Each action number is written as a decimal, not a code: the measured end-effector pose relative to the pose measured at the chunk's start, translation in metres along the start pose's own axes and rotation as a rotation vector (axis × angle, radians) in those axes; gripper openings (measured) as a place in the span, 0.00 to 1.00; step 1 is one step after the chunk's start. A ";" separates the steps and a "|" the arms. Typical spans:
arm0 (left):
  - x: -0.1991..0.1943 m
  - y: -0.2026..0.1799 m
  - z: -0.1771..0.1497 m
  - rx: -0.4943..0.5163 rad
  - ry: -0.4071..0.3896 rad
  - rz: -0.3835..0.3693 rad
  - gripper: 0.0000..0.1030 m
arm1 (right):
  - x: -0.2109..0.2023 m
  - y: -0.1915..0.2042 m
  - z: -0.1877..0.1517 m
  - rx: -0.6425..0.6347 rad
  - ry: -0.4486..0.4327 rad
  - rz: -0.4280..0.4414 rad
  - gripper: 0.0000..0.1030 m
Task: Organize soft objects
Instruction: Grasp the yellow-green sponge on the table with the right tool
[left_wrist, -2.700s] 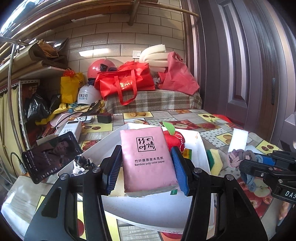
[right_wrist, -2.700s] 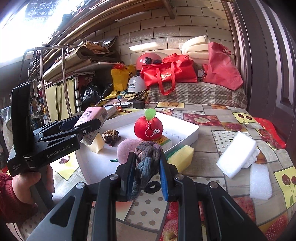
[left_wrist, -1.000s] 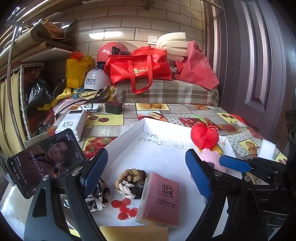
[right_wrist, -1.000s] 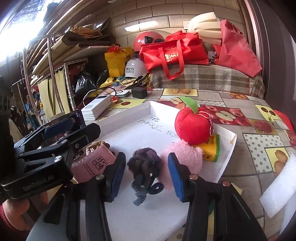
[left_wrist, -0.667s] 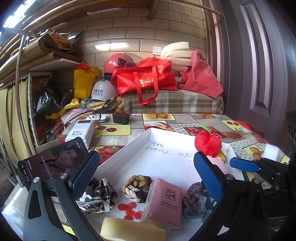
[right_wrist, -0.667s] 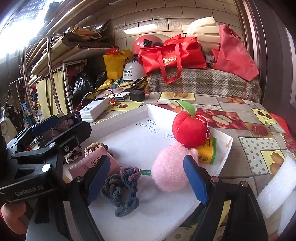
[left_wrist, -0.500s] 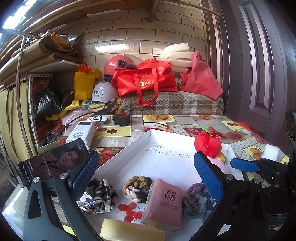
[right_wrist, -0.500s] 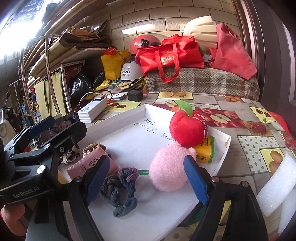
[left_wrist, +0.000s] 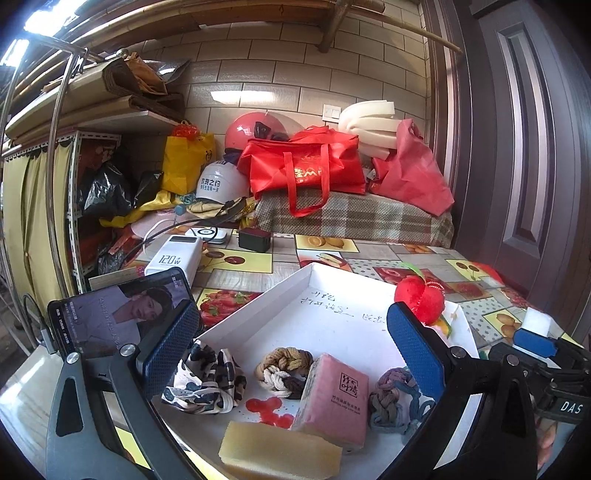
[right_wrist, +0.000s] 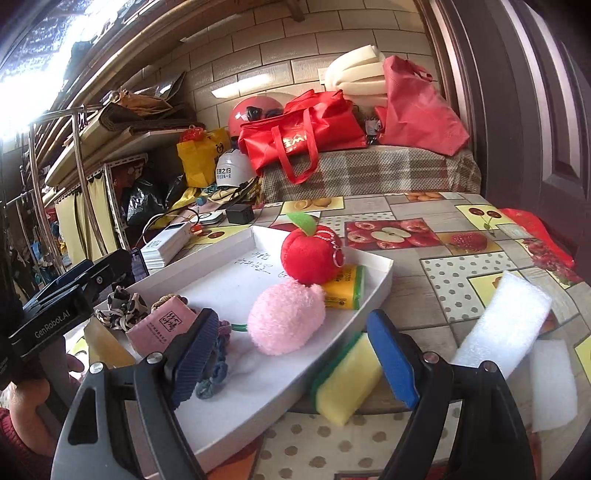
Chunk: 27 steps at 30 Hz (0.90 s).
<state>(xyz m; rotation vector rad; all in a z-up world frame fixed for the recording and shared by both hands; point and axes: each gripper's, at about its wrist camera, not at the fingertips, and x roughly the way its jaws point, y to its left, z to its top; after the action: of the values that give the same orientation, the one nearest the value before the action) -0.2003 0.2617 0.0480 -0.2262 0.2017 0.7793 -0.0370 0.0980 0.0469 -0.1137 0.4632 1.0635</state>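
Observation:
A white tray (left_wrist: 258, 306) holds a pink tissue pack (left_wrist: 336, 395), a brown braided knot (left_wrist: 282, 371), a blue-grey braided rope (left_wrist: 391, 400), a patterned scrunchie (left_wrist: 205, 380), a yellow sponge (left_wrist: 280, 456) and a red plush apple (left_wrist: 419, 299). My left gripper (left_wrist: 291, 332) stands wide open over the tray's near end, gripping nothing. My right gripper (right_wrist: 293, 354) is open at the tray's right edge (right_wrist: 369, 291), with a pink pompom (right_wrist: 286, 317) ahead and the rope (right_wrist: 214, 365) beside its left finger. A yellow-green sponge (right_wrist: 347, 380) lies on the table by its right finger.
White foam pieces (right_wrist: 502, 325) lie on the fruit-patterned tablecloth to the right. A phone (left_wrist: 118, 317) and a power bank (left_wrist: 173, 258) sit left of the tray. Red bags (left_wrist: 303, 166) and helmets crowd the back. A person's hand (right_wrist: 26, 402) holds the left gripper.
The left gripper let go of the tissue pack in the tray and opened wide. The right gripper released the blue-grey rope in the tray, opened, and drew back to the right.

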 end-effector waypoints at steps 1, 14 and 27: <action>0.000 0.000 0.000 0.003 0.001 0.001 1.00 | -0.006 -0.011 -0.001 0.016 -0.004 -0.019 0.80; -0.005 -0.003 -0.001 0.022 -0.002 -0.004 1.00 | 0.006 -0.043 -0.007 -0.025 0.187 0.025 0.80; -0.005 -0.008 -0.001 0.028 -0.001 -0.008 1.00 | 0.023 -0.027 -0.011 -0.100 0.261 -0.062 0.79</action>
<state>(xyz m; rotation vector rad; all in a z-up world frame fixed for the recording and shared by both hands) -0.1982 0.2522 0.0493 -0.1994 0.2104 0.7684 -0.0084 0.1000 0.0242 -0.3562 0.6376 1.0156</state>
